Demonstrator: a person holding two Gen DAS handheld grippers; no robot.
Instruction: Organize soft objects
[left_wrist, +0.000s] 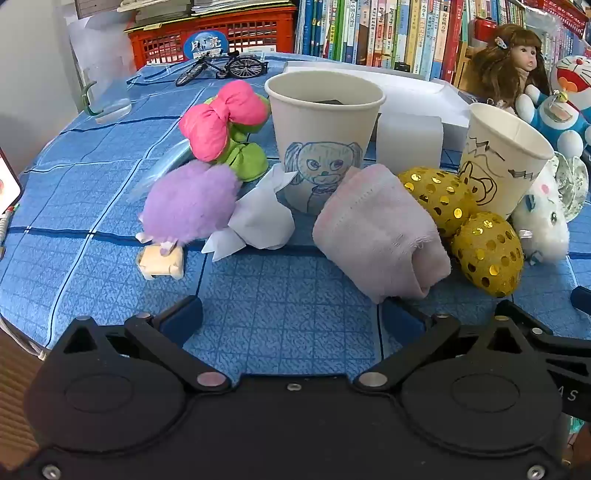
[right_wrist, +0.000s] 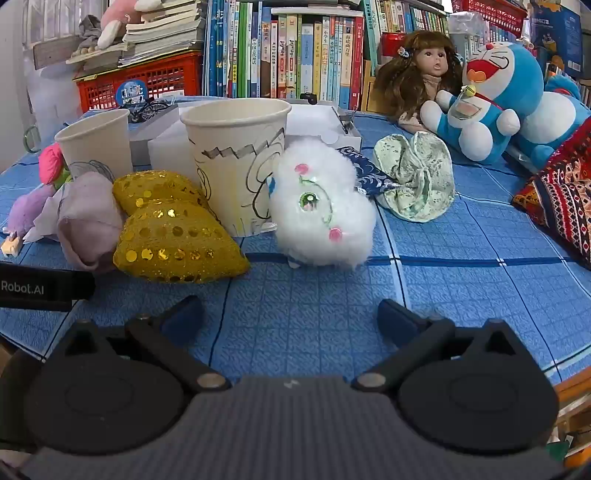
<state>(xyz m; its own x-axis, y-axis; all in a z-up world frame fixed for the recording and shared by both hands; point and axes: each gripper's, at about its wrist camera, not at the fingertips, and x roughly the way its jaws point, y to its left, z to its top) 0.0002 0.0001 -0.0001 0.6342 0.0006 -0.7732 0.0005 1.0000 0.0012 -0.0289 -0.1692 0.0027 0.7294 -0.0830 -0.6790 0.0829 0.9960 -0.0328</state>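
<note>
From the left wrist, the left gripper (left_wrist: 291, 317) stands spread as wide as it goes, with nothing between its blue fingertips (left_wrist: 184, 314), above a blue checked tablecloth (left_wrist: 277, 295). Just ahead lies a pale pink rolled cloth (left_wrist: 380, 236), soft and stitched along its hem, leaning against a gold sequin bow (left_wrist: 465, 225). Left of it a crumpled white paper (left_wrist: 262, 218) sits before a paper cup with a drawn dog (left_wrist: 323, 136), and a fluffy purple puff (left_wrist: 188, 203) lies beside a pink and green plush bow (left_wrist: 225, 125). A second paper cup (left_wrist: 506, 155) stands to the right, with a white furry toy (left_wrist: 543, 225) beside it. From the right wrist, the right gripper (right_wrist: 291, 317) is likewise fully spread and empty over the cloth. The white furry toy (right_wrist: 321, 210), embroidered with a green swirl and pink dots, rests against the second cup (right_wrist: 240, 162); the gold bow (right_wrist: 173, 229) touches the cup's other side. A pale green fabric bow (right_wrist: 417, 177) lies further right, near a blue plush cat (right_wrist: 498, 99) and a doll (right_wrist: 424, 70).
</note>
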